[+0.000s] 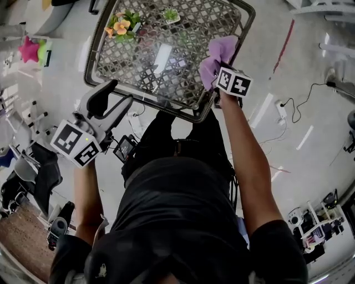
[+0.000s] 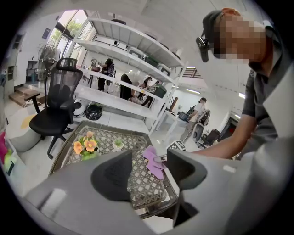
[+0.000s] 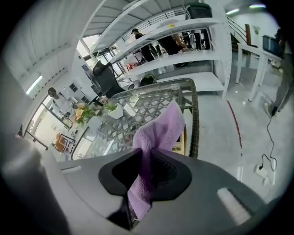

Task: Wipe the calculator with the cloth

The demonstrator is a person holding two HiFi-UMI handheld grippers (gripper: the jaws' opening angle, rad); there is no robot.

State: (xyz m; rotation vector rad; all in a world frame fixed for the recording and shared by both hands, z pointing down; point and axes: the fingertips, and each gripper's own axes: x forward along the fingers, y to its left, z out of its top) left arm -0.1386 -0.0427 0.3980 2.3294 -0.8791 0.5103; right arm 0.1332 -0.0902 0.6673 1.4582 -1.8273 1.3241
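Observation:
My right gripper (image 1: 217,73) is shut on a purple cloth (image 1: 219,54) and holds it over the right edge of the glass-topped wicker table (image 1: 166,102). In the right gripper view the cloth (image 3: 158,133) is pinched between the jaws of the right gripper (image 3: 149,155) and stands up past them. A yellow-edged flat thing with small keys (image 3: 184,140), seemingly the calculator, peeks out from behind the cloth by the table's rim. My left gripper (image 1: 113,102) hangs open off the table's near left corner. Nothing is between the jaws of the left gripper (image 2: 149,170).
Orange flowers (image 1: 122,25) and a small potted plant (image 1: 171,15) stand at the table's far side. A black office chair (image 2: 57,101) and white shelving (image 2: 124,69) with people stand beyond. A power strip and cable (image 1: 281,111) lie on the floor at the right.

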